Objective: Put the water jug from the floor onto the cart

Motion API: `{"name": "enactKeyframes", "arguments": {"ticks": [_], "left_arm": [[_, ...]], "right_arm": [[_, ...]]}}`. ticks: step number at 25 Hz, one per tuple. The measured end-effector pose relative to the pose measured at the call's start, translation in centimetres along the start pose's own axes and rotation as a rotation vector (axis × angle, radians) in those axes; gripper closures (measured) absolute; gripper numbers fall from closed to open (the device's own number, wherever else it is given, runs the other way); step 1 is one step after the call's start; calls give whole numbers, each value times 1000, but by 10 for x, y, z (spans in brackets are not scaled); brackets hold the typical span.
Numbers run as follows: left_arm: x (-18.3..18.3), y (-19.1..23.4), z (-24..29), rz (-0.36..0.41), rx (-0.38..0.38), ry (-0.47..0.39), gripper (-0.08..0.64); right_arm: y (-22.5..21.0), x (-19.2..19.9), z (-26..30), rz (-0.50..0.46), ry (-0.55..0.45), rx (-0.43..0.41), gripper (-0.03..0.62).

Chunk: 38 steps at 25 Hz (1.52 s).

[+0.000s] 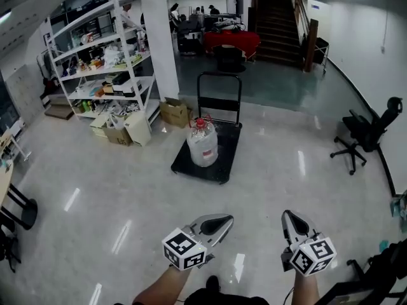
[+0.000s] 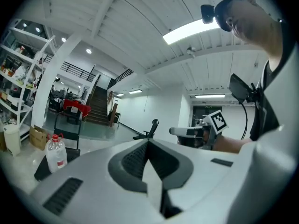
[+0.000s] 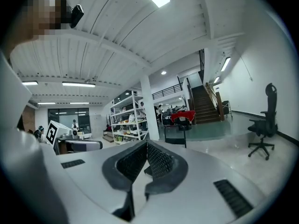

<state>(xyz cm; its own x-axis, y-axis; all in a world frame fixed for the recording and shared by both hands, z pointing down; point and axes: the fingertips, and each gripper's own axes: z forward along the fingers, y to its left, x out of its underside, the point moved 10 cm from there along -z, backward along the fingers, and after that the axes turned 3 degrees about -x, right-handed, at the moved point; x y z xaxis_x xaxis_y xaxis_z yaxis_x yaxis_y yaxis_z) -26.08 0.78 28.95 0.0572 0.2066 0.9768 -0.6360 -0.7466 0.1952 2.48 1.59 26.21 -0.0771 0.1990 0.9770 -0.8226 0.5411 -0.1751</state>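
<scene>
The clear water jug (image 1: 203, 143) with a red cap stands upright on the black platform cart (image 1: 219, 165), in front of its upright handle (image 1: 219, 81). In the left gripper view the jug (image 2: 55, 153) and cart (image 2: 43, 169) show at the lower left. Both grippers are well short of the cart, near the bottom of the head view. My left gripper (image 1: 227, 220) is shut and holds nothing. My right gripper (image 1: 286, 214) is shut and empty too. In the right gripper view the cart handle (image 3: 175, 134) rises just beyond the closed jaws.
White shelving (image 1: 102, 56) with cardboard boxes (image 1: 175, 112) at its foot stands left of the cart. A black office chair (image 1: 367, 132) is at the right by the wall. Stairs (image 1: 276, 21) and a red-draped table (image 1: 231, 42) lie behind.
</scene>
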Motion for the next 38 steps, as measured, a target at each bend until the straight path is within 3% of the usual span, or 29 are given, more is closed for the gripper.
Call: {"name": "enactKeyframes", "arguments": {"ticks": [5, 8, 16, 25, 33, 38], "left_arm": [[10, -84, -19, 38, 17, -7, 558], [24, -131, -27, 52, -15, 17, 558], [48, -240, -64, 43, -47, 84, 558], [72, -288, -160, 39, -9, 58, 558], [106, -291, -276, -18, 21, 31, 558], [106, -315, -301, -30, 39, 21, 558]], "right_arm": [[9, 19, -76, -3, -20, -33, 589], [10, 31, -133, -9, -44, -57, 589], [15, 64, -252, 27, -13, -2, 589], [117, 85, -305, 6, -27, 8, 589], [240, 126, -344, 54, 25, 86, 589], [271, 119, -376, 19, 36, 106, 589]]}}
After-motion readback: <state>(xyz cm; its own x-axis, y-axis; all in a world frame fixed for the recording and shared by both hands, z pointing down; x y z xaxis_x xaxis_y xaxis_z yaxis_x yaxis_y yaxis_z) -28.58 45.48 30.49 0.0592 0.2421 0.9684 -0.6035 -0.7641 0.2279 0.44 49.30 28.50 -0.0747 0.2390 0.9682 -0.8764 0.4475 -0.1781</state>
